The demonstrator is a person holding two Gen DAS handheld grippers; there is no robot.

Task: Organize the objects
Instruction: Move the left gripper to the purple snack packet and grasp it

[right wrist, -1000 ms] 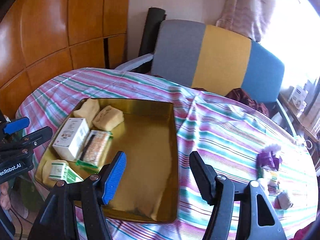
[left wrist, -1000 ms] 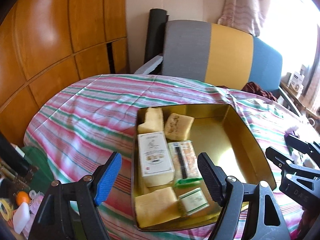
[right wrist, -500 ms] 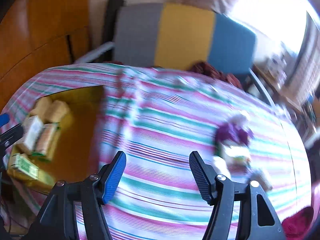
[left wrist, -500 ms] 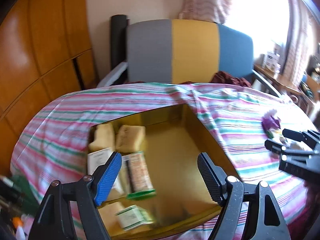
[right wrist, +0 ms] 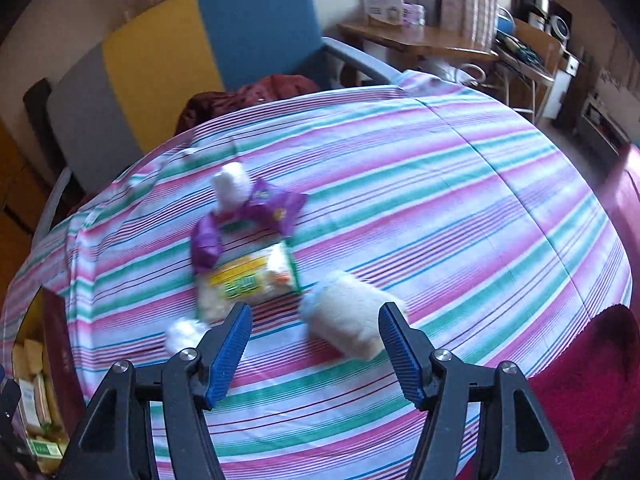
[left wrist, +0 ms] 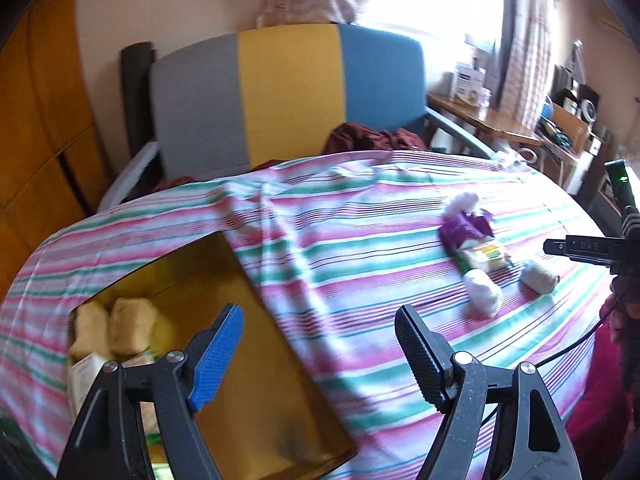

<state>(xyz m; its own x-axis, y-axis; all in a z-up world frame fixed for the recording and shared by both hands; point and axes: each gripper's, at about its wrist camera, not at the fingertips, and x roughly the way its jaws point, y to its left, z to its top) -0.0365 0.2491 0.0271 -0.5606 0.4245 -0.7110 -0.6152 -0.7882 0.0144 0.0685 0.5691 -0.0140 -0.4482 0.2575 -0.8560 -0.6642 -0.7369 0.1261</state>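
Snacks sit loose on the striped worktop (right wrist: 460,208): beige roll (right wrist: 346,314) nearest, yellow-label packet (right wrist: 248,278) left of it, purple wrapper (right wrist: 248,216) beyond, white bits near and far. Right tongs (right wrist: 314,346) part-open, empty, roll just beyond the tips. Left tongs (left wrist: 318,354) part-open, empty, over the gold tray (left wrist: 256,392) edge; tray at far left holds boxes and packets.

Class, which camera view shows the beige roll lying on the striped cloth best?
The right wrist view: the beige roll lies large and near, just beyond the open right tongs. The left wrist view shows it only small and far off to the right.
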